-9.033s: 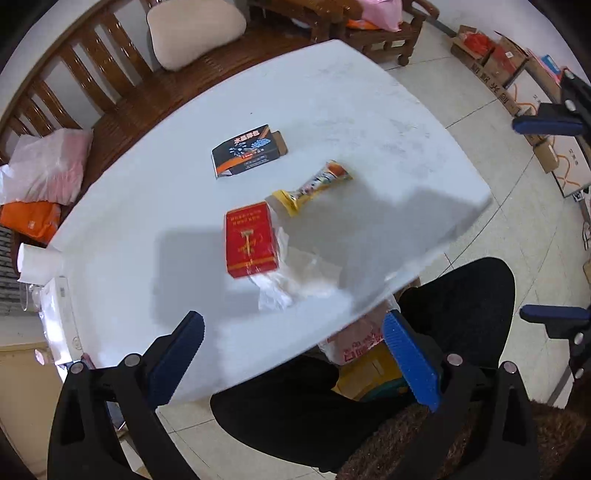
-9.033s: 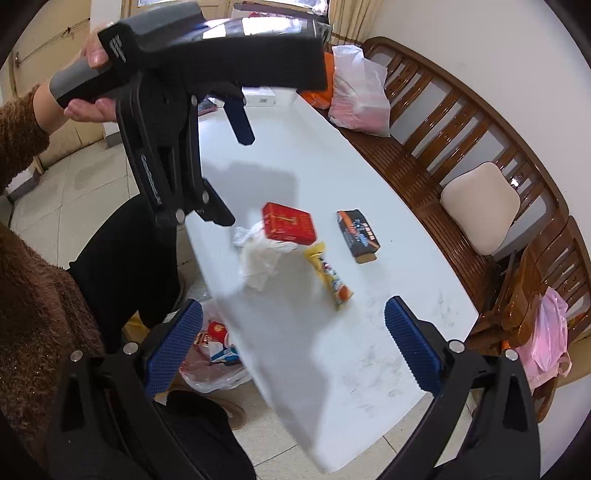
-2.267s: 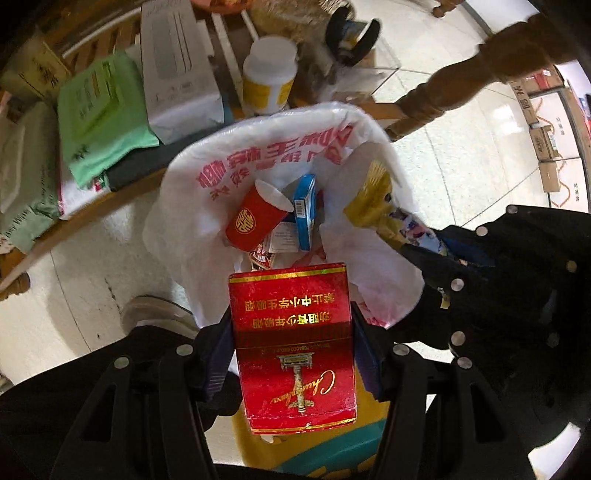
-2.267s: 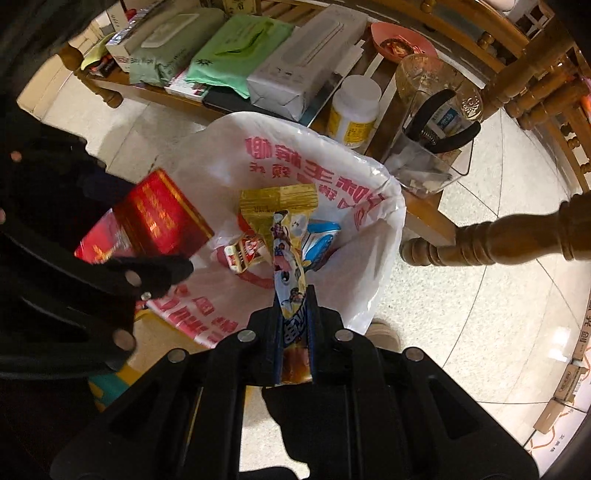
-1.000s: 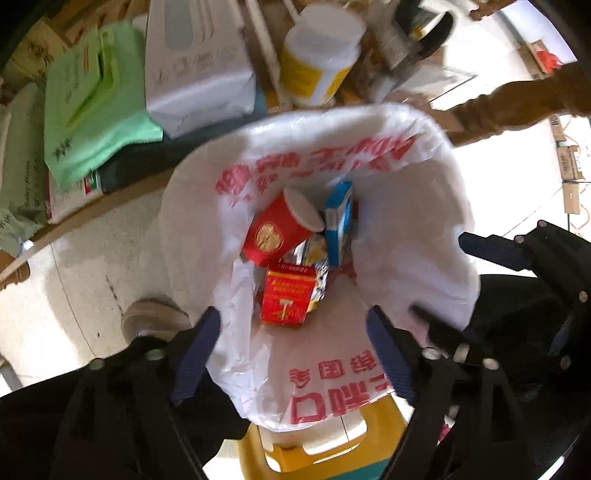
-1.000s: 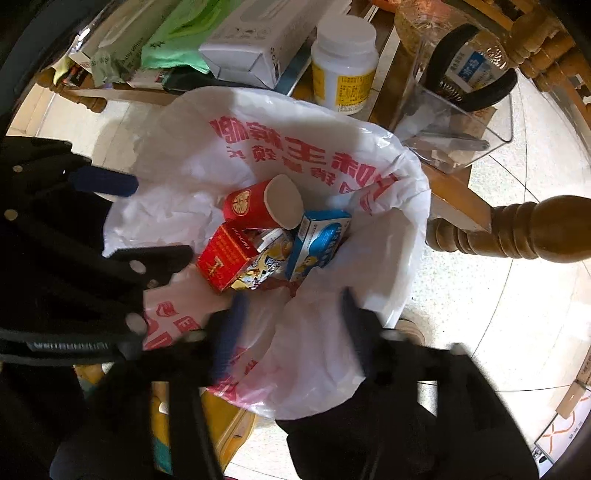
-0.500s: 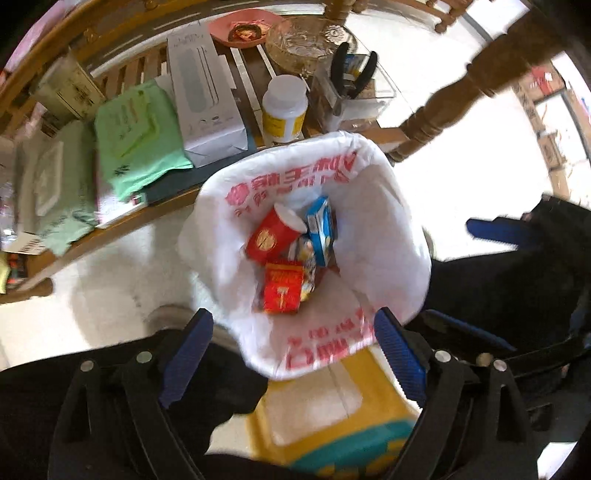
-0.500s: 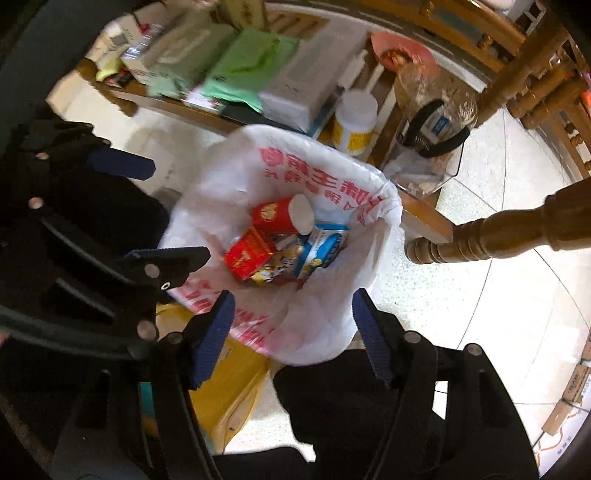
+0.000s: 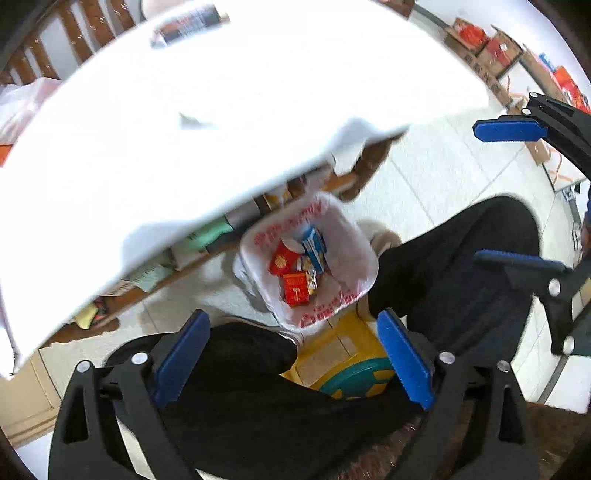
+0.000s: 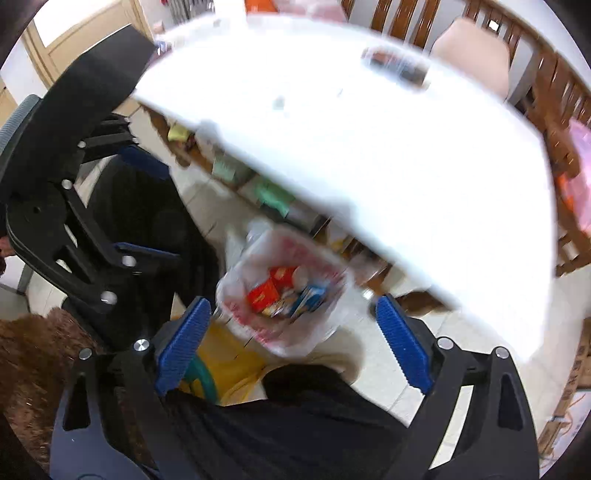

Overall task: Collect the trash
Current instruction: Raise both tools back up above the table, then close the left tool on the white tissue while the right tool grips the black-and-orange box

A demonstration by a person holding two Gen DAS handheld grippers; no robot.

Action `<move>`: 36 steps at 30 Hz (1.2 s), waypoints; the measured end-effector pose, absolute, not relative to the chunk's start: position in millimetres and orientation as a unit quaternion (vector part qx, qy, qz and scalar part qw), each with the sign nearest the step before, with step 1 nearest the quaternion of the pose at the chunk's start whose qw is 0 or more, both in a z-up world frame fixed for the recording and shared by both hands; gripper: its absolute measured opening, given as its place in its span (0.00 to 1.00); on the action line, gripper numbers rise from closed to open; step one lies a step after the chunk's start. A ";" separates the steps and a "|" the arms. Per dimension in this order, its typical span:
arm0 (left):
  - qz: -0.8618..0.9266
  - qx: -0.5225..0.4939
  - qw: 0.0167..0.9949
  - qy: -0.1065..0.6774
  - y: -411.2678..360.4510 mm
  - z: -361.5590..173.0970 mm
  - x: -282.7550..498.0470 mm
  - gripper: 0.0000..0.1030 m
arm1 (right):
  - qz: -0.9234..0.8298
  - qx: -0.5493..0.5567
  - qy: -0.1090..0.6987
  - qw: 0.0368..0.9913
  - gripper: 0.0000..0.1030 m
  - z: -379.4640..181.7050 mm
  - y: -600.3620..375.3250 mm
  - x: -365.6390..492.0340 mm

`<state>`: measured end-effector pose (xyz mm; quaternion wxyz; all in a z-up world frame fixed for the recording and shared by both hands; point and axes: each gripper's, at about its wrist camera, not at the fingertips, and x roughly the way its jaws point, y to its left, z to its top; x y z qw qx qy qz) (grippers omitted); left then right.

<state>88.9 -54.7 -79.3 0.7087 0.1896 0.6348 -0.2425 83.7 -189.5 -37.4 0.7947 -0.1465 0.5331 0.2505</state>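
Left wrist view. The left gripper (image 9: 291,360) has its fingers spread wide and holds nothing. The bag (image 9: 354,240), lined white with red print, stands on the floor below the worktop (image 9: 221,110) edge, at 12 o'clock from the fingers. It contains a red box (image 9: 295,290), a red cup (image 9: 279,261) and a blue carton (image 9: 314,248); this part of the collection appears done. One dark box (image 9: 192,24) lies on the worktop at 11 o'clock, blurred, probably left to collect. The right gripper (image 9: 513,195) shows at 3 o'clock, also spread and empty.

Right wrist view. The bag (image 10: 332,328) sits between the spread fingers, just under the worktop (image 10: 369,147) edge, which overhangs at 1 o'clock. The dark box (image 10: 397,70) lies at 1 o'clock, near the far edge. Open room lies above the worktop; the person's legs and a yellow stool (image 10: 229,358) crowd the bag.
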 end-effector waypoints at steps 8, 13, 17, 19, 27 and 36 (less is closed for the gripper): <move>-0.208 0.169 0.739 0.618 -55.8 2.5 136.3 0.88 | 0.264 -0.168 0.492 0.812 0.88 38.4 -200.0 133.7; -0.211 0.177 0.747 0.606 -60.3 29.6 155.8 0.89 | 0.261 -0.188 0.478 0.817 0.88 65.2 -204.8 163.4; -0.211 0.187 0.742 0.609 -69.2 38.9 171.2 0.90 | 0.262 -0.200 0.471 0.818 0.88 75.3 -209.8 185.7; -0.210 0.179 0.737 0.617 -70.4 38.2 179.0 0.90 | 0.264 -0.208 0.465 0.819 0.88 78.8 -208.6 200.6; -0.191 0.159 0.725 0.642 -73.1 20.2 212.8 0.90 | 0.277 -0.209 0.461 0.817 0.88 79.3 -203.4 257.3; -0.166 0.097 0.734 0.652 -64.0 15.0 242.3 0.90 | 0.293 -0.231 0.463 0.804 0.88 77.2 -193.7 296.0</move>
